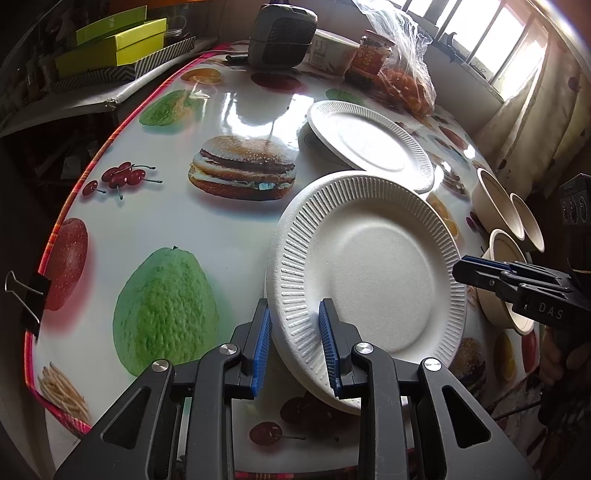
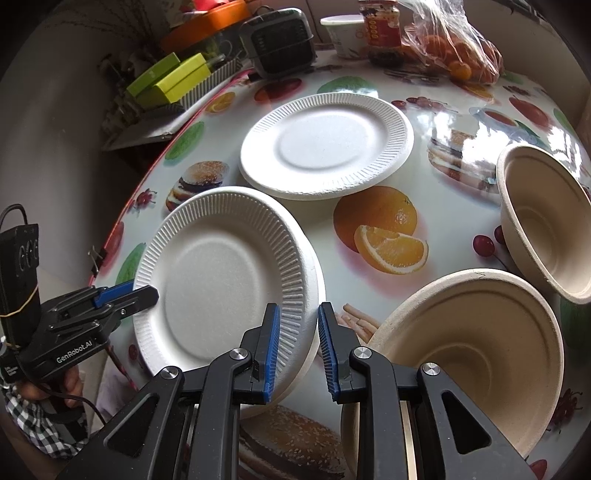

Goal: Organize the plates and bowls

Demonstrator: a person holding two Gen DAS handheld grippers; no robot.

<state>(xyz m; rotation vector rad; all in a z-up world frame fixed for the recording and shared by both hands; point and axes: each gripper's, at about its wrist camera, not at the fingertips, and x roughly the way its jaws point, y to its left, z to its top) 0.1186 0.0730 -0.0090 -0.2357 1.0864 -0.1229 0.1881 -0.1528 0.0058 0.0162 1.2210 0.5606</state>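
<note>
The step in hand looks like gathering the white plates into one pile. The left gripper (image 1: 295, 343) is clamped on the near-left rim of the near plate (image 1: 369, 273), one blue pad under the ribbed edge and one on top, and the plate sits tilted, its left side raised. A second rim shows beneath it in the right wrist view, so it may be two plates nested; I cannot tell for sure. The right gripper (image 2: 298, 349) stands narrow around the same plate's right rim; the pads straddle the edge, but whether they actually press on it I cannot tell.

The far plate (image 2: 327, 146) lies flat further back on the table, just beyond the near one, their rims overlapping in the left view. Next, I judge, the held plate has to be lifted clear and set squarely over the far plate, kept level enough that the light foam does not flex or slip from the pads.

The beige bowls wait on the right: a near bowl (image 2: 469, 354) just beside the right gripper and a far bowl (image 2: 543, 218) tipped on its side behind it.

The table (image 1: 207, 110) wears a glossy cloth printed with fruit and burgers, binder-clipped at the left edge. At the far end stand a dark speaker-like box (image 1: 282, 35), a jar (image 1: 371, 51), a bag of oranges (image 2: 454, 55) and green boxes (image 1: 118, 40); a window lights the room from the right
</note>
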